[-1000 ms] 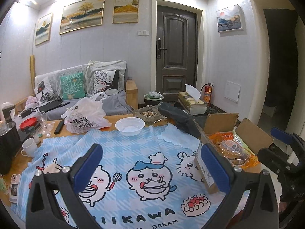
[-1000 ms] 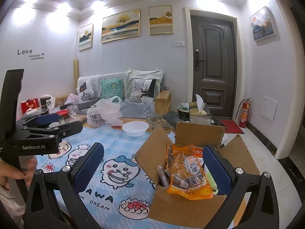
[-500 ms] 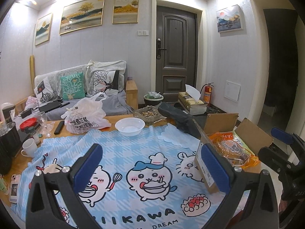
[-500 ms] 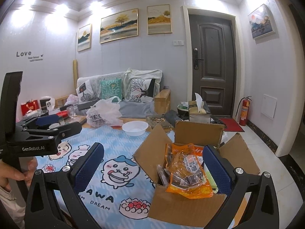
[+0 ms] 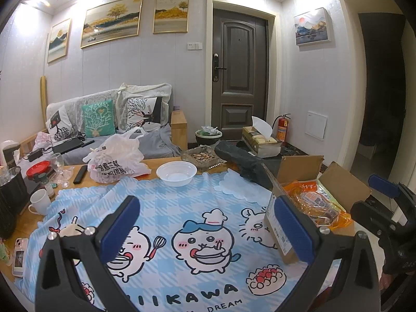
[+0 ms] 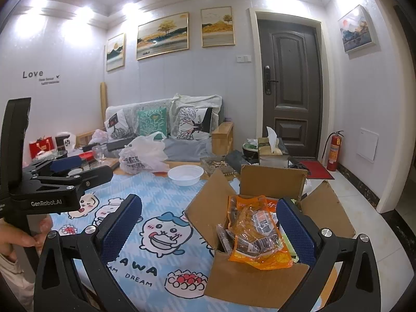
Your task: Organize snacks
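**2 grippers held wide above the snack box**

The left gripper hovers level over the blue cartoon tablecloth, its fingers spread wide and holding nothing. The right gripper points at the open cardboard box on the table's right edge, also spread wide and empty. An orange snack bag sticks up out of the box. A hand grips the left gripper's handle.

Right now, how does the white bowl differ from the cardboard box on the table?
The white bowl is round, shallow and looks empty; the cardboard box is square-cornered, deep and holds an orange snack bag. The bowl sits at the far edge of the blue cloth; the box stands at the near right corner. Both are open-topped.
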{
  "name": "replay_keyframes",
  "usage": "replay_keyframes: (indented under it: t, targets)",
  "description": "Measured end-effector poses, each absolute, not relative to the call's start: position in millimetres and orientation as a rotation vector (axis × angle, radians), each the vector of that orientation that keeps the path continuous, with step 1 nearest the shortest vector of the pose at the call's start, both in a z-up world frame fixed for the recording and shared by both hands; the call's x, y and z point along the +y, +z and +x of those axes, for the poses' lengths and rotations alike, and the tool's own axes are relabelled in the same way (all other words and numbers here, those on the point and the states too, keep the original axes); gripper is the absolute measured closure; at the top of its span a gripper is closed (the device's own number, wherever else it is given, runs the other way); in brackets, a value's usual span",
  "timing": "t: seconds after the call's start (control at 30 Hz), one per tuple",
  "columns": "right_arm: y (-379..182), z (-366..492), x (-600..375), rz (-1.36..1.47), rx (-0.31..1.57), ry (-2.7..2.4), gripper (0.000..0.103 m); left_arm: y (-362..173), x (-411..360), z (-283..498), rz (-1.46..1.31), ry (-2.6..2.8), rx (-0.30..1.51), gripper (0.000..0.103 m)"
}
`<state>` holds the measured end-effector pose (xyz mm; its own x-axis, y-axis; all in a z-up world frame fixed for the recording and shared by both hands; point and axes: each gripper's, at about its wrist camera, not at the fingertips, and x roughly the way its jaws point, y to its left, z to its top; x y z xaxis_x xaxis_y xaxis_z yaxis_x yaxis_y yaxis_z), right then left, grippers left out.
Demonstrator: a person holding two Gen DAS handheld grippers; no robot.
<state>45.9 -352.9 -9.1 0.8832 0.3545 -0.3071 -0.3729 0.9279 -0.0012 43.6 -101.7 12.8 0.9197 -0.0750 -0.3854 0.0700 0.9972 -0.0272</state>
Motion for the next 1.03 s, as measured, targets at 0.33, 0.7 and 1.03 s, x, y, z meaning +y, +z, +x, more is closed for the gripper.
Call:
replay_keyframes:
  t: [0.33, 0.7, 1.03]
  targets:
    - [-8.8, 45.9, -353.2, -0.06, 0.308, 0.378, 0.0, 15.5, -102.9, 43.3, -0.012, -0.079, 0.397, 0.001]
    - [-8.6, 45.1, -352.0, -0.059, 0.311, 0.382, 0.0, 16.1, -103.8, 43.5, -0.014, -0.082, 0.398, 0.001]
    - [-9.8, 42.5, -348.4, -0.057, 0.311, 0.382, 0.0, 13.2, -104.9, 42.8, -0.007, -0.093, 0.399, 0.001]
